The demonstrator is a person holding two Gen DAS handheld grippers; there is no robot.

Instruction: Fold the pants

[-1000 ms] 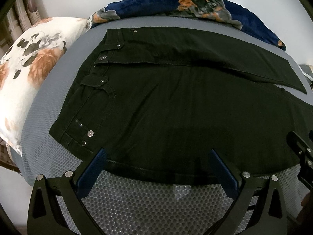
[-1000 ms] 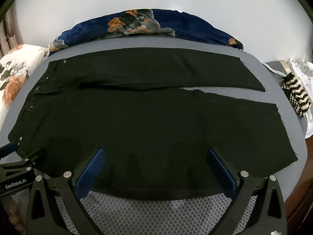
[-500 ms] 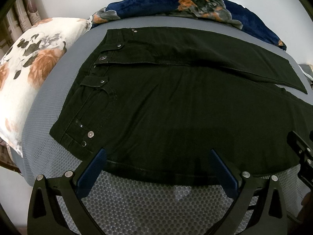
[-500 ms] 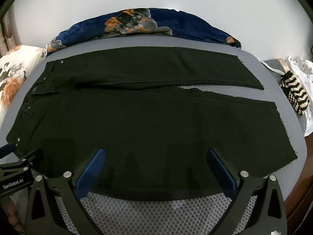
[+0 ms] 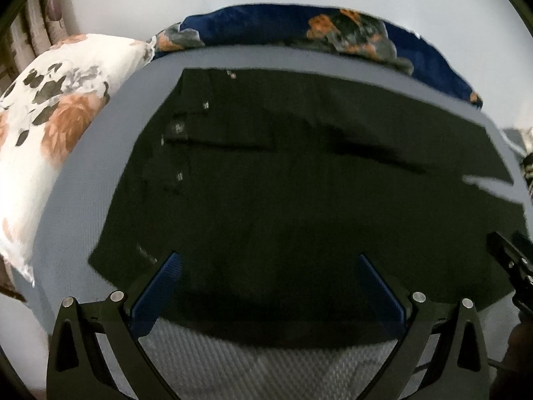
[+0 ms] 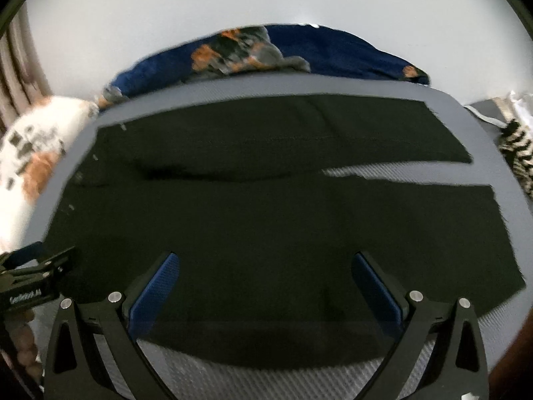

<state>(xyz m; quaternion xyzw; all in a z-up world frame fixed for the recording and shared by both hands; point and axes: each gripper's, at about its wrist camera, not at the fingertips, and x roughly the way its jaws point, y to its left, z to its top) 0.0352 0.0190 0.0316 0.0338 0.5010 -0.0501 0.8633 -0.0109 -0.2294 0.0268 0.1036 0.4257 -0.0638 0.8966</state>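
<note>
Black pants lie spread flat on a grey mesh bed surface, waistband to the left, both legs running to the right. My left gripper is open, its blue pads over the near edge of the pants by the waist end. My right gripper is open over the near edge of the near leg. Each gripper shows at the edge of the other's view: the right one and the left one. Both views are blurred.
A white floral pillow lies left of the waistband. A dark blue floral blanket lies along the far edge against the white wall. A striped black-and-white item sits at the right beyond the leg ends.
Both grippers have dipped and pushed forward, so the near edge of the pants now sits lower between the fingers. The frames have become blurred. The pants have not shifted.
</note>
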